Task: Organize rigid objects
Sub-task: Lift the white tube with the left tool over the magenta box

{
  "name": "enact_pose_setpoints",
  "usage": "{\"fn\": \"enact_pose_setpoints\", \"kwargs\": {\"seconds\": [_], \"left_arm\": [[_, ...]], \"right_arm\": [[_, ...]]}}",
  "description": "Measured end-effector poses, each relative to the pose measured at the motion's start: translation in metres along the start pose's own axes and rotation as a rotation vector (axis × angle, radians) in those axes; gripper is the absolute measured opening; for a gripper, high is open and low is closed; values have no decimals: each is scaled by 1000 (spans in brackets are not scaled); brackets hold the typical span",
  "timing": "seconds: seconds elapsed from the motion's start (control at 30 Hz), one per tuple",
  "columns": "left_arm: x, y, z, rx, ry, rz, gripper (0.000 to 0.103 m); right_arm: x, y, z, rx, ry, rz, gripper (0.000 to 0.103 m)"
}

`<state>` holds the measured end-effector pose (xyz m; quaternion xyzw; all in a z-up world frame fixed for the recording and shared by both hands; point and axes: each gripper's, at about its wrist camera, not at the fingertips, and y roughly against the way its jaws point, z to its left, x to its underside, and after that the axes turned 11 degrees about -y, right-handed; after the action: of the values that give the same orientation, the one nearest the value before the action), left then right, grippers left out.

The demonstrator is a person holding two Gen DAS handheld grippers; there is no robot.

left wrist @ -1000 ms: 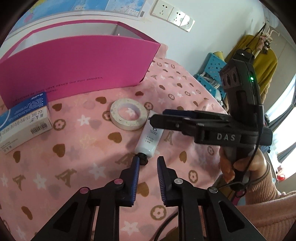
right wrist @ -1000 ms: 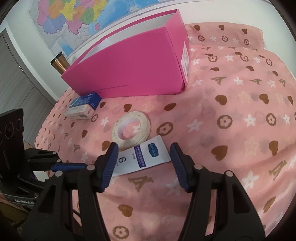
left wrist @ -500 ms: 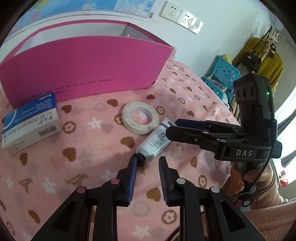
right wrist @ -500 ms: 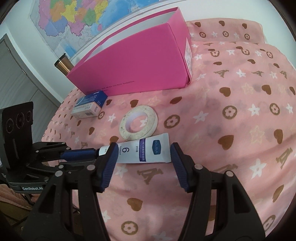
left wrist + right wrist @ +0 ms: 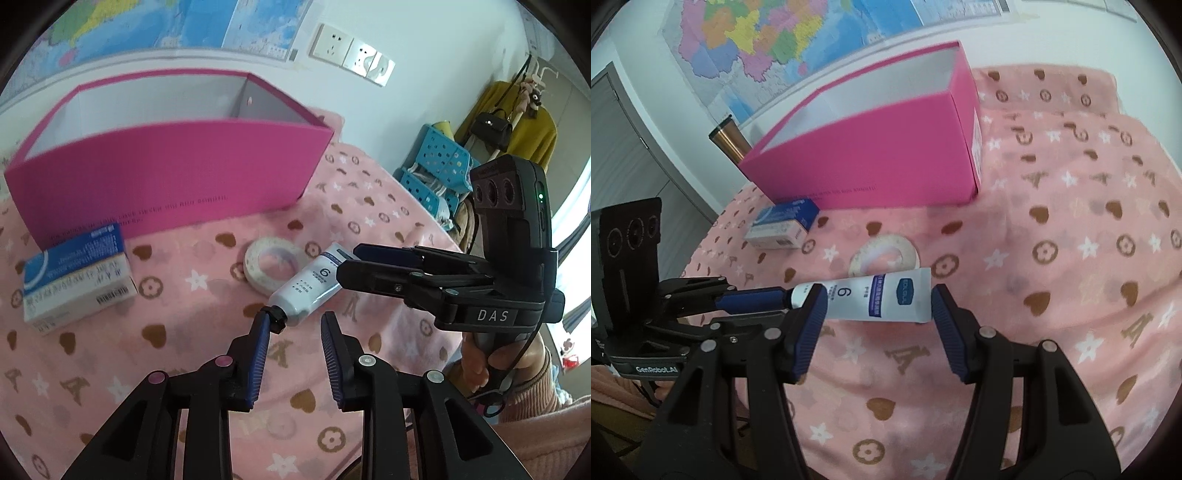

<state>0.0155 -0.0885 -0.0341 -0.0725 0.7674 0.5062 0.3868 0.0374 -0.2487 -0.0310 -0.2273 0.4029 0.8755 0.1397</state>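
The right hand-held gripper (image 5: 873,297) stands about half open, and the white tube (image 5: 882,299) lies lengthwise between its blue pads. The crimped end sits at the 3 o'clock pad and the shoulder is tucked behind the 9 o'clock pad. The tube appears gripped and raised a little off the pink patterned cloth (image 5: 1052,295). A hand (image 5: 476,365) holds this gripper's handle.

The left hand-held gripper (image 5: 295,319) is drawn in to a narrow gap with nothing clamped. The tube's black cap touches the tip of the finger on the 9 o'clock side.

Just beyond the tube at 12 o'clock, a white tape roll (image 5: 908,251) lies flat on the cloth. A blue-and-white carton (image 5: 783,225) lies at 10 o'clock, near the front wall of the open pink box (image 5: 871,170). The box stands further out at 12 o'clock. A copper tumbler (image 5: 729,142) stands at the box's far corner, at 10 o'clock.
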Motion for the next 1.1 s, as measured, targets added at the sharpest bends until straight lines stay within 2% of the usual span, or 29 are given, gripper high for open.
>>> {"fn": "enact_pose_setpoints", "kwargs": {"seconds": [0.53, 1.1], "left_arm": [[-45, 26, 11, -76, -53, -114, 28], [-86, 27, 28, -126, -80, -169, 28]], "right_arm": [[-45, 14, 31, 3, 93, -111, 61], [-89, 16, 37, 11, 130, -183, 61]]}}
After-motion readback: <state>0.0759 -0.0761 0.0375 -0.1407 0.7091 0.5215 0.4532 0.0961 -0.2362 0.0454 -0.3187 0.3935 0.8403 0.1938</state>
